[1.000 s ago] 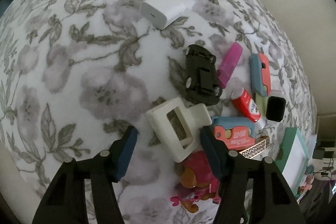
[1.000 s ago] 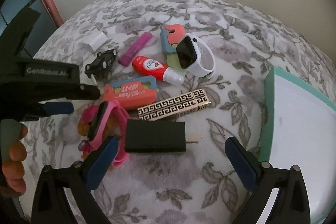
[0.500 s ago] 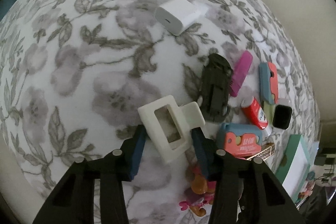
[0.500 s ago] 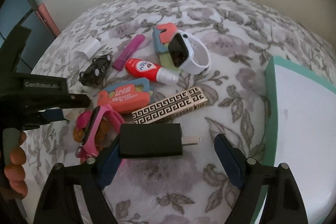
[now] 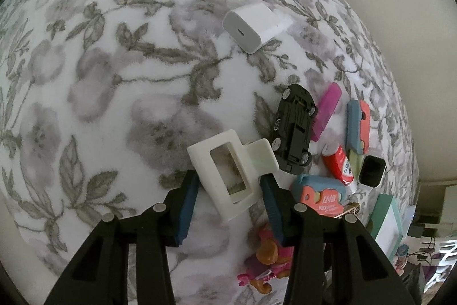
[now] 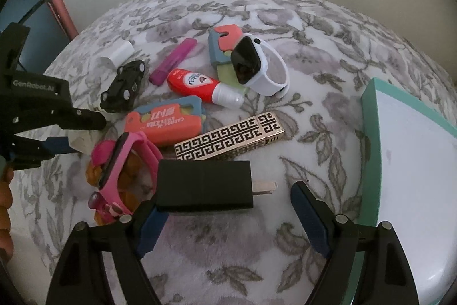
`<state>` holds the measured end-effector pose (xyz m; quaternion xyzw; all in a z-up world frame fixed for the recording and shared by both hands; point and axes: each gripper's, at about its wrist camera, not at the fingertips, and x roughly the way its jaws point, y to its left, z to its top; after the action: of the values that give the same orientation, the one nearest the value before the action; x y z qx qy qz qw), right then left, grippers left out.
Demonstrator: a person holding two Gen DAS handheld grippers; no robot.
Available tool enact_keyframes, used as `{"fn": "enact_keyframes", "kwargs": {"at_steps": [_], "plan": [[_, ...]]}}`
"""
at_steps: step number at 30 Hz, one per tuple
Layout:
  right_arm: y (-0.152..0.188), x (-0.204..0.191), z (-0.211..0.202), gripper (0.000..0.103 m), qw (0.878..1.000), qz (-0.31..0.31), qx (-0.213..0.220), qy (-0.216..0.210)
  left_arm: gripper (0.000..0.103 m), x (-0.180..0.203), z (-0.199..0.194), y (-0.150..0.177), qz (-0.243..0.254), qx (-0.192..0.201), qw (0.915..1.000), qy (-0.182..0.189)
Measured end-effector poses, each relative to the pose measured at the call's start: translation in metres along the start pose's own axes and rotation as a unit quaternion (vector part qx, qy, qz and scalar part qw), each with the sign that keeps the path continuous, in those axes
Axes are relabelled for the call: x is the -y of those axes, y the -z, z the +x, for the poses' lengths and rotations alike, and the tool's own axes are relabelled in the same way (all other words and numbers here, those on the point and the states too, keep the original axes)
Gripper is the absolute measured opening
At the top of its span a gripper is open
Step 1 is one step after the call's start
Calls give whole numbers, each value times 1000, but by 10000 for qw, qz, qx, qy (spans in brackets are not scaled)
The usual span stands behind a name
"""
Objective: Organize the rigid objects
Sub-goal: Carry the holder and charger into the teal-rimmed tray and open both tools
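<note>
Jaws of the left gripper (image 5: 228,197) pinch the cream hair clip (image 5: 228,170) by its rectangular frame, one blue pad (image 5: 187,199) on each long side; contact looks made, though how firm the squeeze is cannot be judged. The clip sits at the centre of the left wrist view, on or just above the floral blanket (image 5: 100,105), with its lever pointing toward 2 o'clock at the black toy car (image 5: 294,130). A white charger (image 5: 255,26) lies apart at 12 o'clock.

Jaws of the right gripper (image 6: 228,219) stand spread wide and hold nothing. The black plug adapter (image 6: 204,185) lies between them, touching or almost touching the left pad, prongs pointing to 3 o'clock, well short of the right pad. A teal box (image 6: 370,156) waits at 3 o'clock; a pink watch (image 6: 120,162) crowds in at 9 o'clock.

The step in hand appears to be picking items out of the clutter. Next, the left likely needs a clean lift clear of the car. The right likely needs to centre on the adapter and close without catching the watch strap.
</note>
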<state>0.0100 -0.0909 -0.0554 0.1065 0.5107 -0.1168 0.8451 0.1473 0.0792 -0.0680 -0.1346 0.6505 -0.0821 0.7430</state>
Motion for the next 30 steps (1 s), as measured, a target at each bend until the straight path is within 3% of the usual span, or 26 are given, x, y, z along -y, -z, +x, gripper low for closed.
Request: {"fn": "enact_keyframes", "kwargs": {"at_steps": [10, 16, 20, 30], "plan": [[1, 2, -6, 69, 9997, -99, 51, -199, 47, -7, -8, 4, -265, 94, 9996, -69], [4, 9, -10, 69, 9995, 58, 34, -316, 44, -7, -26, 5, -396, 330, 9986, -85], [5, 16, -19, 69, 9987, 231, 106, -433, 43, -1, -52, 11, -275, 648, 9975, -63], [8, 49, -59, 69, 9962, 694, 321, -423, 43, 34, -79, 30, 88, 902, 9958, 130]]}}
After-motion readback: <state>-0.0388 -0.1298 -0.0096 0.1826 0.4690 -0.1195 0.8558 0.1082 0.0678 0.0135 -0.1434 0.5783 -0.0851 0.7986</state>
